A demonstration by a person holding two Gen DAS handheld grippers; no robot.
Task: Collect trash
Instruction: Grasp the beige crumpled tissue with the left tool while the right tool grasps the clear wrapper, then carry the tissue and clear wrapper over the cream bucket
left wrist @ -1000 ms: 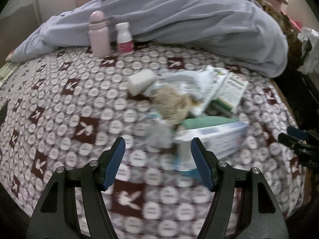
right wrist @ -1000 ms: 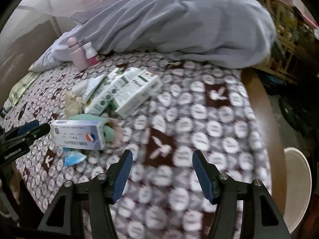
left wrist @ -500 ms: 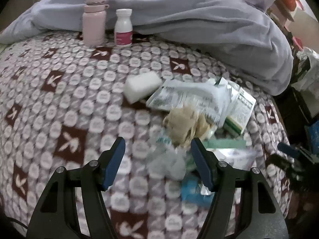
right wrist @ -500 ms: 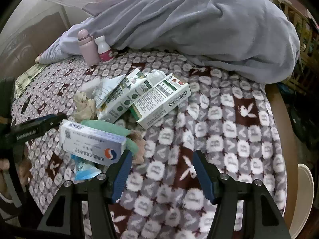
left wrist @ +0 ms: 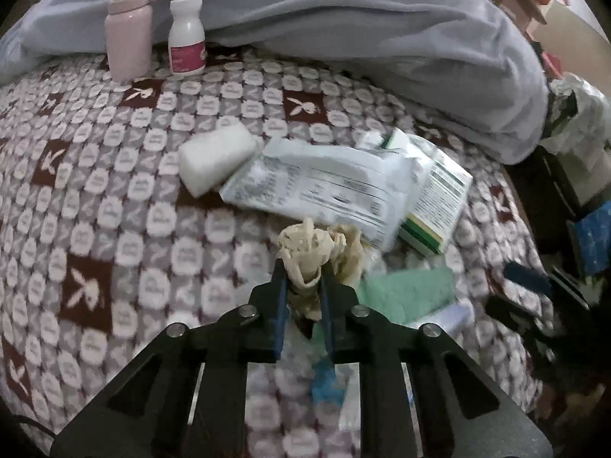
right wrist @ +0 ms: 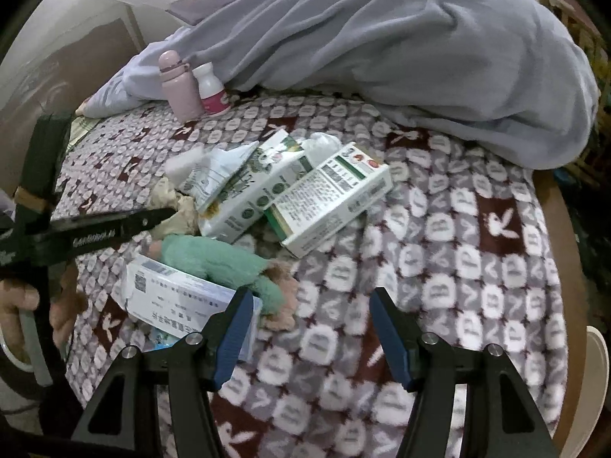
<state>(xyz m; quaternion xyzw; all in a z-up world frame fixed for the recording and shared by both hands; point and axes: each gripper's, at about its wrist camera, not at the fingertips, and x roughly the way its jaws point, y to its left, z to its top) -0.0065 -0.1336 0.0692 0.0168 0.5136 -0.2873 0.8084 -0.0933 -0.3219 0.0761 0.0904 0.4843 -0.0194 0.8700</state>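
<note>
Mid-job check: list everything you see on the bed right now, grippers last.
crumpled tissue: one, beige, clamped in left gripper
foam block: one, white, mid-bed
paper wrapper: one, white, beside the block
cartons: two, white-green, on the pile
blue-white box: one, near edge
green cloth: one, on that box
flask: one, pink, by the duvet
pill bottle: one, white-pink
duvet: one, grey
left gripper: shut
right gripper: open, empty

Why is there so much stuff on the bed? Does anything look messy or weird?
Yes. Trash is heaped on the patterned blanket: medicine boxes lying tilted across each other, a torn-open white packet, a green cloth. The left gripper pinches a crumpled beige tissue. The pink bottle stands upright.
</note>
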